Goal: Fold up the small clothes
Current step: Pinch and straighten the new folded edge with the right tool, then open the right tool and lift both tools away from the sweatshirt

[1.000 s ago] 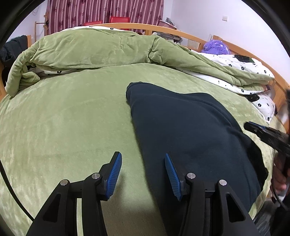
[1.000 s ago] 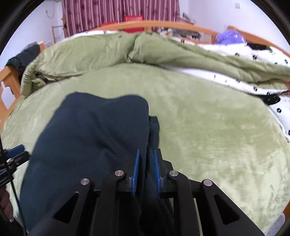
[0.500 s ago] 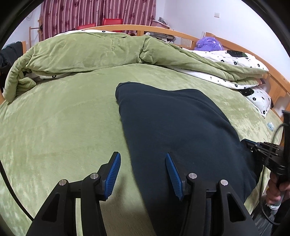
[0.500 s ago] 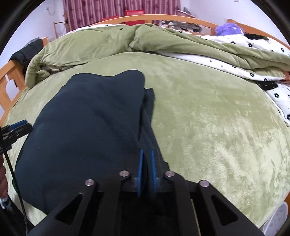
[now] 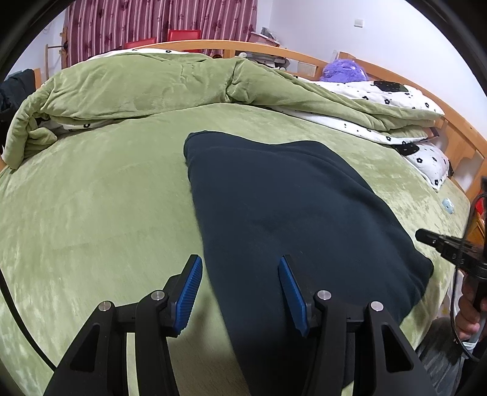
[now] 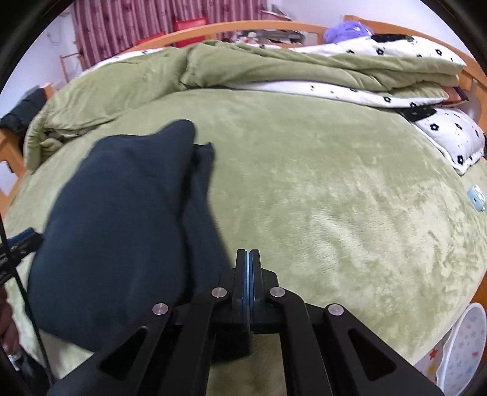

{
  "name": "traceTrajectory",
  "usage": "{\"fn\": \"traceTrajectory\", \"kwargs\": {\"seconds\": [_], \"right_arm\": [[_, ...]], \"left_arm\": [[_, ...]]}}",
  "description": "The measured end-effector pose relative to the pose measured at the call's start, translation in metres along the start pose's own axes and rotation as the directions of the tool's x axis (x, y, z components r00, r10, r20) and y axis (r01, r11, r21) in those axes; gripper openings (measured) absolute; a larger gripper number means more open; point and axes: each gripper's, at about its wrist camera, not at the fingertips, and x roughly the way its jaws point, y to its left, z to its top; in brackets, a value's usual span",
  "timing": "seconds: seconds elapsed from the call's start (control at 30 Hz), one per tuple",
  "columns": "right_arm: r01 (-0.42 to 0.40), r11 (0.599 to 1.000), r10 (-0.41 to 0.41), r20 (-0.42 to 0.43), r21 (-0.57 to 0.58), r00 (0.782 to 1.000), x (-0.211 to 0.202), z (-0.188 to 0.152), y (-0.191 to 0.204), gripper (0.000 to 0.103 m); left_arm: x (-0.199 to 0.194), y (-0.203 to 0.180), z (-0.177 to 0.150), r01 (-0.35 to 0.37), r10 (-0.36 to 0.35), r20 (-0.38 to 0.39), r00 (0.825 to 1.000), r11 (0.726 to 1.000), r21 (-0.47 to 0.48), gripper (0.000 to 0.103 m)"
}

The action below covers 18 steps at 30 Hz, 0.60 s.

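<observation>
A home bedroom: a wooden-framed bed (image 5: 307,58) under a green blanket (image 5: 91,213), pillows (image 6: 450,140) (flower-print), striped curtains (image 5: 152,21).

No readable text or labels, seemingly, anywhere.

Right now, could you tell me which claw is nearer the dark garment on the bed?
Left. The left claw straddles the dark garment's edge; the right claw is beside it over bare blanket.
</observation>
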Motion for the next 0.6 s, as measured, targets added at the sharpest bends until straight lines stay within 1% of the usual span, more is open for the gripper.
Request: {"fn": "traceTrajectory", "kwargs": {"seconds": [0.03,0.1,0.17,0.2,0.27,0.33,0.4,0.5,0.6], "right_arm": [[-0.02,1.0,0.02,0.012,-0.005,1.0,-0.007,-0.002,0.003,0.007],[-0.053,0.998,0.054,0.039,-0.028,0.998,-0.017,-0.005,0.013,0.016],[-0.077,0.995,0.08,0.058,-0.068,0.995,-0.022,-0.007,0.024,0.02],[-0.08,0.993,0.086,0.057,-0.091,0.995,-0.022,-0.01,0.03,0.02],[-0.065,0.991,0.069,0.036,-0.117,0.997,-0.017,-0.014,0.037,0.02],[-0.022,0.992,0.022,0.001,-0.123,1.0,-0.008,-0.017,0.036,0.02],[0.001,0.993,-0.005,-0.032,-0.12,0.999,0.0,-0.02,0.034,0.02],[0.03,0.992,-0.036,-0.051,-0.119,0.998,0.005,-0.024,0.031,0.02],[0.044,0.993,-0.05,-0.057,-0.112,0.997,0.005,-0.024,0.03,0.02]], "left_arm": [[-0.002,-0.002,-0.002,0.003,-0.003,0.0,1.0,1.0,0.007,0.05],[-0.006,-0.007,-0.008,0.009,-0.009,-0.001,1.0,1.0,0.022,0.051],[-0.01,-0.011,-0.014,0.009,-0.009,0.001,1.0,0.999,0.04,0.052],[-0.012,-0.013,-0.017,0.006,-0.006,0.001,1.0,0.999,0.047,0.052],[-0.014,-0.016,-0.024,-0.01,0.01,0.002,1.0,0.998,0.066,0.053],[-0.016,-0.017,-0.028,-0.013,0.013,0.003,1.0,0.997,0.074,0.053],[-0.018,-0.016,-0.033,-0.011,0.011,-0.001,1.0,0.998,0.069,0.055],[-0.017,-0.013,-0.038,-0.001,0.002,-0.013,1.0,0.999,0.054,0.056],[-0.019,-0.011,-0.041,0.002,-0.001,-0.018,1.0,0.999,0.04,0.056]]}}
